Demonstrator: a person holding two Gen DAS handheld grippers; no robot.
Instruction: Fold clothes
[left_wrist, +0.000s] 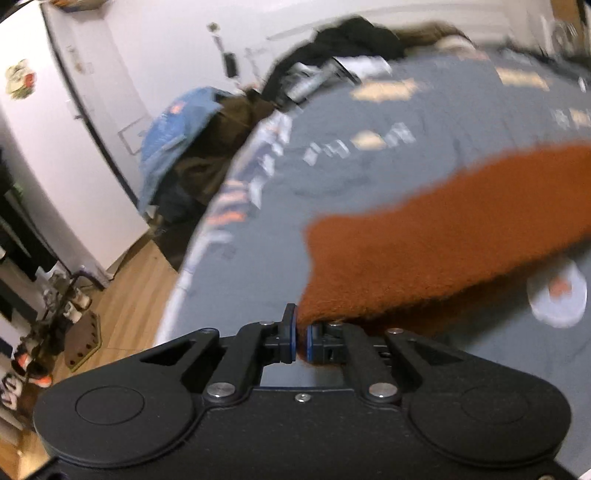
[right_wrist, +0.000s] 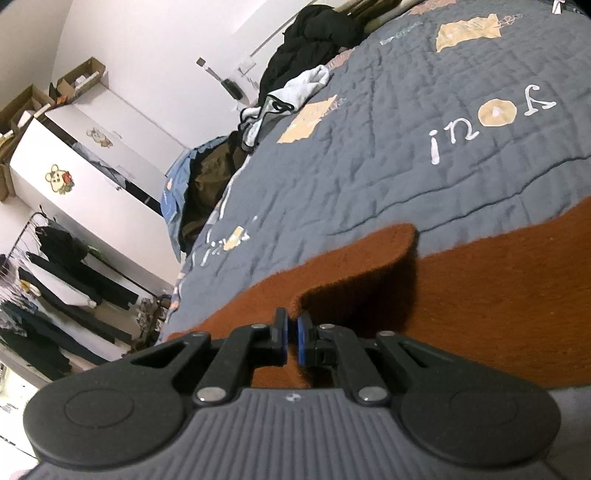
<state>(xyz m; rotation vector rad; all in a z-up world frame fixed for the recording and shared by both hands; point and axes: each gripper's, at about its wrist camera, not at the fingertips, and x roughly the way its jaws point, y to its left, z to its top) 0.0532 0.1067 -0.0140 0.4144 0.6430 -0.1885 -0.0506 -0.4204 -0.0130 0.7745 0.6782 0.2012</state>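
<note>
A grey quilt (right_wrist: 388, 177) with cream patches and white lettering covers the bed; a white cabinet (right_wrist: 85, 195) (animal sticker on its door) stands beside it. Cardboard boxes (right_wrist: 79, 79) sit on top; dark garments hang on a rack (right_wrist: 55, 266).

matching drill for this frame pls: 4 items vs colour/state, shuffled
Items:
1. left claw
2. knit garment
3. quilt
4. pile at the far end of the bed

Descriptions:
A. grey, printed with letters
B. black, heaped
C. rust orange, edge folded over
D. shut on fabric

Pairs: 1-D, 2-C, 3-A, 4-B
</note>
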